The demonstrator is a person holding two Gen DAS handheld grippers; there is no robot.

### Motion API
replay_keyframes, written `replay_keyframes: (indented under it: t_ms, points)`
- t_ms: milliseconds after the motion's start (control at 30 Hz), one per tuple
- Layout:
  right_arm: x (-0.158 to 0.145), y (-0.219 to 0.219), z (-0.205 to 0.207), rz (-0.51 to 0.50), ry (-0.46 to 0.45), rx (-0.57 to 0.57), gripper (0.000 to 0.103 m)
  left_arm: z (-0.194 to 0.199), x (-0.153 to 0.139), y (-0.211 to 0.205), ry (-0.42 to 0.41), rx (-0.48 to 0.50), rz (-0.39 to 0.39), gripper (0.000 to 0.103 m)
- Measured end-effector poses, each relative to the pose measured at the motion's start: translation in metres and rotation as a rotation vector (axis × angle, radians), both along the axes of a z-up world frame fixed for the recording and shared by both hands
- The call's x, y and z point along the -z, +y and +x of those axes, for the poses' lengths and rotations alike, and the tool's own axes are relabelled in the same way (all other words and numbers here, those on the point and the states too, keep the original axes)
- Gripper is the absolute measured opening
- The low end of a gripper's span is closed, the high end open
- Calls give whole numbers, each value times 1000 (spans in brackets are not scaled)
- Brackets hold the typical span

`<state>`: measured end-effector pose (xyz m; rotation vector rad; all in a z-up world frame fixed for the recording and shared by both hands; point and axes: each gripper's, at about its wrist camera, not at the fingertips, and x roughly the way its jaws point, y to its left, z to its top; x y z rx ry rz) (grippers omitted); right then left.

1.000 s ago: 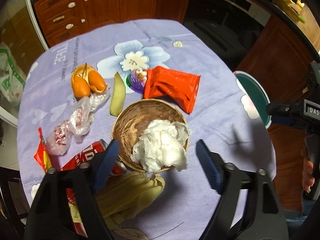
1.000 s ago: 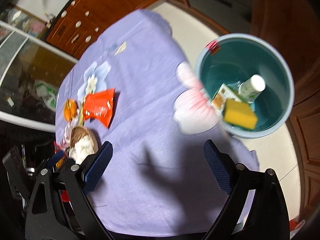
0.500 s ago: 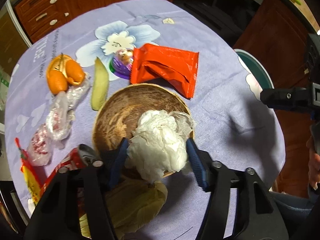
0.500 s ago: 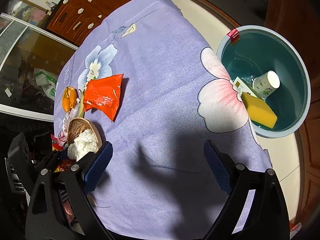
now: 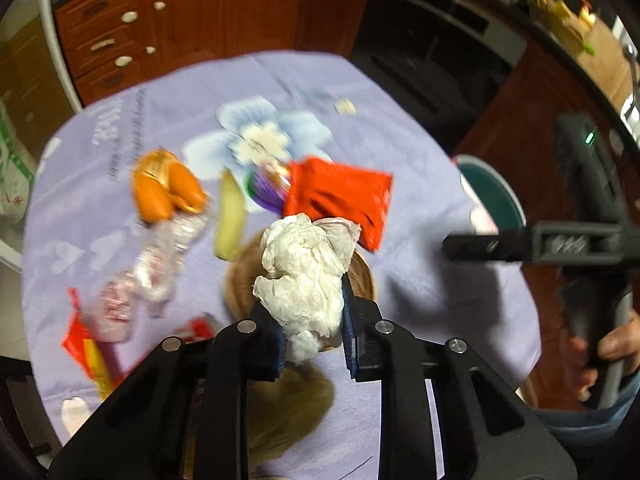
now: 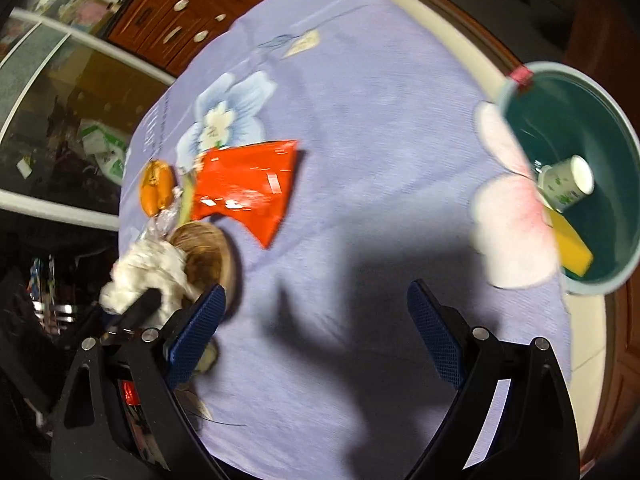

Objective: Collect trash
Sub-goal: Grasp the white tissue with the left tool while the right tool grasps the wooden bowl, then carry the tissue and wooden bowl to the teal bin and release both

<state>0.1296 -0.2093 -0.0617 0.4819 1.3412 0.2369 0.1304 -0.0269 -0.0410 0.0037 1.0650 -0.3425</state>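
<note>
Left gripper (image 5: pixel 312 334) pinched the crumpled white tissue wad (image 5: pixel 306 270).
Its jaws were closing on it above the round wooden bowl (image 5: pixel 362 276), bin-bound; the right gripper (image 6: pixel 316 334) stood spread, empty.

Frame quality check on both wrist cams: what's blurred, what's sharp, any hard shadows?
Left wrist view: tablecloth and litter smeared by motion blur; the left claw and the tissue wad it is closing on stay sharp. Right wrist view: milder blur; the open right claw is crisp and hard dark shadows fall on the cloth before it; fisheye bends the bin rim.
</note>
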Motion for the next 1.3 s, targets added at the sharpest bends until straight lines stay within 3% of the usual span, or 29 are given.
replay_keyframes:
  t_ms: [133, 267, 433, 500, 533, 567, 867, 1300]
  points:
    - [2, 27, 8, 20, -11, -60, 86, 2, -10, 26, -13, -73, -16, 23]
    - [9, 53, 15, 33, -12, -128, 61, 3, -11, 47, -7, -120, -40, 23]
    - [17, 78, 21, 34, -1, -183, 47, 3, -10, 56, -7, -131, -63, 23]
    - [19, 86, 22, 23, -9, -205, 25, 3, -10, 57, -8, -131, -68, 23]
    - [20, 90, 22, 1, -6, -216, 9, 3, -10, 57, -9, -132, -71, 23]
    - [20, 91, 21, -12, -14, -218, 6, 2, -9, 56, -10, -132, -72, 23]
    - [-14, 53, 13, -40, -120, -130, 6, -6, -29, 36, -64, -97, -86, 23]
    - [-52, -79, -17, -39, -204, 127, 6, -7, -66, -46, -132, 30, -84, 23]
